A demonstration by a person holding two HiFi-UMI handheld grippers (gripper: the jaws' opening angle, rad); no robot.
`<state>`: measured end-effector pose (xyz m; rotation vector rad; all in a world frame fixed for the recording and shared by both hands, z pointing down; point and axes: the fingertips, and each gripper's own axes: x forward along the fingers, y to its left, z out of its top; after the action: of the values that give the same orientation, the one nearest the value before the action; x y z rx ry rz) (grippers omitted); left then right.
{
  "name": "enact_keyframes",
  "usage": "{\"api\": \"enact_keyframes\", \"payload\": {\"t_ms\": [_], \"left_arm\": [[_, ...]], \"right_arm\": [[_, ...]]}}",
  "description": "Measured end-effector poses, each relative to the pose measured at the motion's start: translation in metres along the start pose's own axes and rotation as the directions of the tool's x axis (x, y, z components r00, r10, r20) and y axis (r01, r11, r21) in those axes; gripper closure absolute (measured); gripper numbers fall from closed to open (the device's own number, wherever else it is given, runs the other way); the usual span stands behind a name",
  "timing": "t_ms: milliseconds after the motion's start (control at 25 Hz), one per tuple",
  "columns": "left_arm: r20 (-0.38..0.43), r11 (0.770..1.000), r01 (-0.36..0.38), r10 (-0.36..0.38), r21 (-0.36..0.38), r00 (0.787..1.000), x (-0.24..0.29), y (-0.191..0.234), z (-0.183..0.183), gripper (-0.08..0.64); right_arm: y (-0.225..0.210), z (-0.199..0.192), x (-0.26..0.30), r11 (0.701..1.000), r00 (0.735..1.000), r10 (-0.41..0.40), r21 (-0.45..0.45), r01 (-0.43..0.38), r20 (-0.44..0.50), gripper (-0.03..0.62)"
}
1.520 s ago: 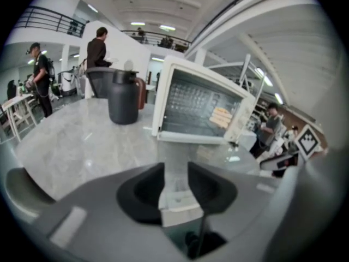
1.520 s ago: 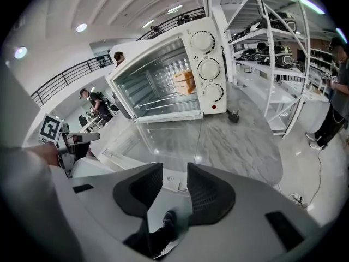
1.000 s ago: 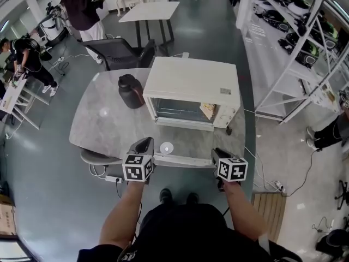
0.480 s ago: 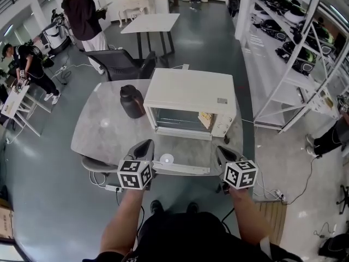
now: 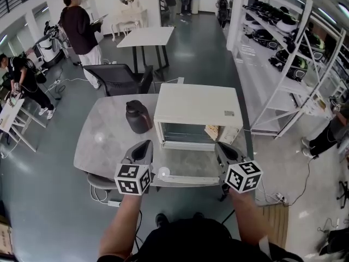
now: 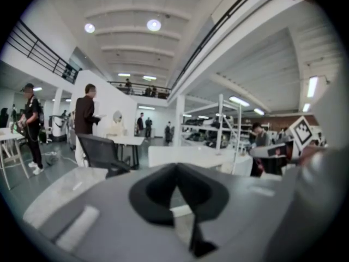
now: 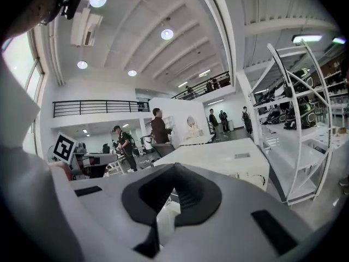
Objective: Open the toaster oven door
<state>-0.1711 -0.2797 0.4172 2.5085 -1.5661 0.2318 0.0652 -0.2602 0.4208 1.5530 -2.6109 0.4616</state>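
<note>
Apparently the task is already finished, as far as these views allow me to judge. The toaster oven [image 5: 196, 107] stands on the tabletop [image 5: 101, 141], close to its right edge and nearer to the far edge than to the near one. Its door [image 5: 191, 168] is folded down, lies almost flat and reaches toward the near edge, so the cavity behind it is open to see. A dark jug [image 5: 138, 116] stands just beside the oven, on its left side.

The left hand-held gripper [image 5: 145, 144] hangs over the near edge at the left end of the lowered door, and the right hand-held gripper [image 5: 222, 146] is at the right end of it. In the left gripper view the two jaws are pressed together with nothing between them [image 6: 175, 171]. The right gripper view shows the same [image 7: 173, 171]: the jaws meet and hold nothing. Both these views look over the white top of the oven into the hall, so I judge that neither gripper touches the door now.

I think nothing is left to do on the door itself, because it cannot go lower; only the hands must be taken away
</note>
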Motion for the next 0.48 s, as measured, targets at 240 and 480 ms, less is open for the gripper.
{"api": "enact_keyframes", "payload": {"t_ms": [240,480], "left_arm": [[0.078,1.000,0.000,0.000,-0.001,0.997,-0.014,0.029,0.026,0.551],[0.100,0.999,-0.015,0.018,-0.033,0.995,-0.014,0.049,0.031,0.551]], "right_arm": [[0.024,0.034,0.009,0.999,0.995,-0.020,-0.037,0.023,0.095,0.600],[0.027,0.050,0.006,0.996,0.990,-0.041,-0.078,0.052,0.138,0.600]]}}
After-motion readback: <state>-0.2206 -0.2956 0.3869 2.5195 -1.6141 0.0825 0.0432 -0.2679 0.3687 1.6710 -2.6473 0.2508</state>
